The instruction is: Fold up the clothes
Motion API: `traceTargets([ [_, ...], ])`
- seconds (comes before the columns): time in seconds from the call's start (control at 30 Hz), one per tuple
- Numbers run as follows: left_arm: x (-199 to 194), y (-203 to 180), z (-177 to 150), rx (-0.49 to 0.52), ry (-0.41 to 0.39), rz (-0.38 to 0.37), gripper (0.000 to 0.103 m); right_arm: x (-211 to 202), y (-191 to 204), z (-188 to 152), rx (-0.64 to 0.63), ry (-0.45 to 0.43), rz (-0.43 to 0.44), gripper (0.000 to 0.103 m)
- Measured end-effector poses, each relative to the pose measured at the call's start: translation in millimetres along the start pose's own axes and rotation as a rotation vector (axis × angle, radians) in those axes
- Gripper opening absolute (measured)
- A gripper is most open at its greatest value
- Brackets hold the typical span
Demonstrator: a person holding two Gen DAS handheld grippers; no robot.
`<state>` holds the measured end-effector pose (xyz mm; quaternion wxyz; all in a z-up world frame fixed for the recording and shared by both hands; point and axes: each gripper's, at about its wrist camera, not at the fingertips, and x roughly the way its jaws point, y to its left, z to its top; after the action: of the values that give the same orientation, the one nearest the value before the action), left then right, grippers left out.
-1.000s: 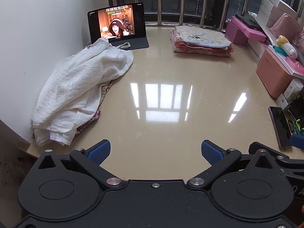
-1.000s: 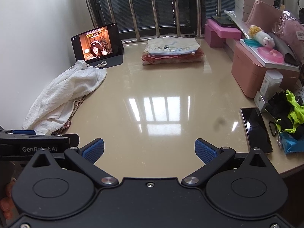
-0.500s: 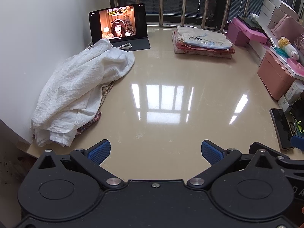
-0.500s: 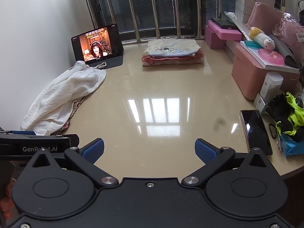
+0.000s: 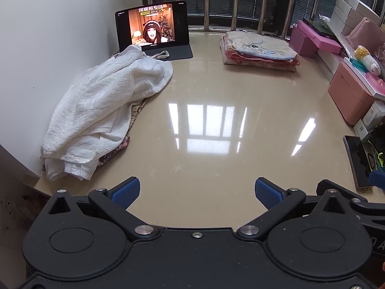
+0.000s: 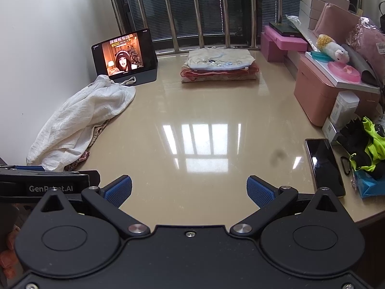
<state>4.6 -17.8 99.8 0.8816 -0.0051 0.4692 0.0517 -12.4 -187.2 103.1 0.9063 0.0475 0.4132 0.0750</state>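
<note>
Both grippers (image 5: 197, 192) (image 6: 189, 191) wide open, empty; only right view shows gloves (image 6: 361, 144).

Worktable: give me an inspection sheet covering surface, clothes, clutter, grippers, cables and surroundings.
Surface: glossy beige table, bare in the middle, window reflections on it.
Job's things: crumpled white garment heaped on patterned cloth at the left by the wall; folded stack at the far side.
Clutter: tablet playing video; phone at the right edge; black and neon gloves; pink boxes; plush toy.
Grippers: left hand-held gripper open, holding nothing; right hand-held gripper open, holding nothing.
Cables: nothing seen.
Surroundings: white wall on the left, barred window behind.
</note>
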Motion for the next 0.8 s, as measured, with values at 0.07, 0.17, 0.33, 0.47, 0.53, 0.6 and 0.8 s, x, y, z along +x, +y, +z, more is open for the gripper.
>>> traceTargets([
  [0.07, -0.1, 0.2, 0.4, -0.002, 0.002, 0.0, 0.103, 0.5, 0.0, 0.3, 0.002, 0.0, 0.0, 0.103],
  [0.17, -0.2, 0.2, 0.8, -0.002, 0.001, 0.001, 0.103, 1.1, 0.1, 0.4, 0.003, -0.001, -0.001, 0.103],
  [0.33, 1.8, 0.7, 1.5, 0.003, 0.004, 0.0, 0.103, 2.5, -0.2, 0.4, 0.001, -0.001, 0.0, 0.103],
  [0.47, 2.8, 0.3, 1.5, 0.009, 0.006, -0.003, 0.103, 3.1, -0.4, -0.2, -0.002, -0.001, 0.0, 0.103],
  [0.53, 3.6, -0.1, 1.4, 0.011, 0.007, -0.003, 0.103, 3.3, -0.5, -0.2, 0.0, 0.001, 0.0, 0.103],
  [0.6, 4.3, -0.3, 1.9, 0.012, 0.01, -0.005, 0.103, 3.7, -0.6, -0.2, 0.002, 0.003, -0.002, 0.103],
  [0.8, 5.9, -1.3, 3.5, 0.012, 0.007, -0.006, 0.103, 4.9, -2.4, 0.6, 0.008, -0.001, -0.003, 0.103],
])
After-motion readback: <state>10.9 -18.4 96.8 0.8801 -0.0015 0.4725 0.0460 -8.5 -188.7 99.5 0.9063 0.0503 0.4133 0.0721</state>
